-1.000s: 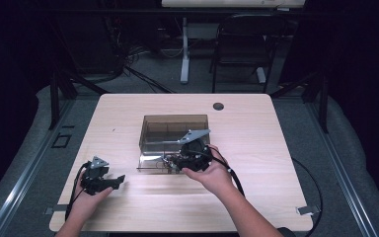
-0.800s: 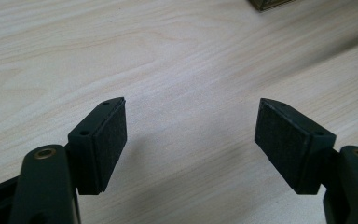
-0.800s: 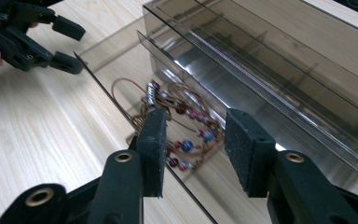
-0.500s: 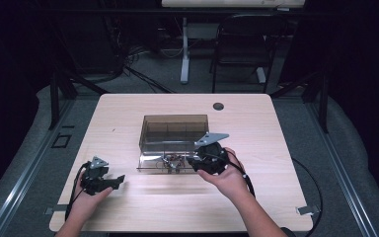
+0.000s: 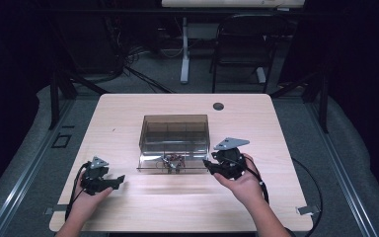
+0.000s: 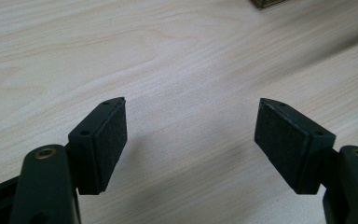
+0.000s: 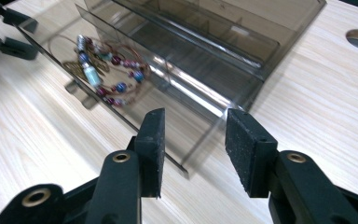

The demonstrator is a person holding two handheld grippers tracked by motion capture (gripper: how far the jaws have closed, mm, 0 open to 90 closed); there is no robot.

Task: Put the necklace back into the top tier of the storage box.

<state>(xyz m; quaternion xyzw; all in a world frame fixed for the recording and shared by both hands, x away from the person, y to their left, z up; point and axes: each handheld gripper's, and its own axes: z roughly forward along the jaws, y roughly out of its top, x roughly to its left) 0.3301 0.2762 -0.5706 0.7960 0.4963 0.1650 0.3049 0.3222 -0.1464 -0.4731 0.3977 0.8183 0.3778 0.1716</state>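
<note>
Right gripper: black two-jaw tool, jaws parted with a moderate gap and nothing between the pads. Its own view shows them straddling the near corner of the open drawer, without a clear touch on the plastic (contact cannot be confirmed). In the high view the right gripper sits at the drawer's right front corner, held in the person's right hand, with the grey three-cornered plate on top.

Smoky transparent plastic drawer tray: pulled forward out of the box, lying flat on the table, divided by thin clear partitions.

Beaded wire jewellery with blue, red and pale beads: lying in the drawer's front section, left of the right gripper's jaws in that view; in the high view a small cluster near the drawer's front edge, at the middle.

Smoky transparent rectangular plastic organiser box: standing at table centre, directly behind the drawer.

Left gripper: black, jaws spread wide, empty, over bare wood. In the high view the left gripper is held low at the front left, well apart from the box, in the person's left hand.

Pale wood-grain table: round cable hole near the back edge.
</note>
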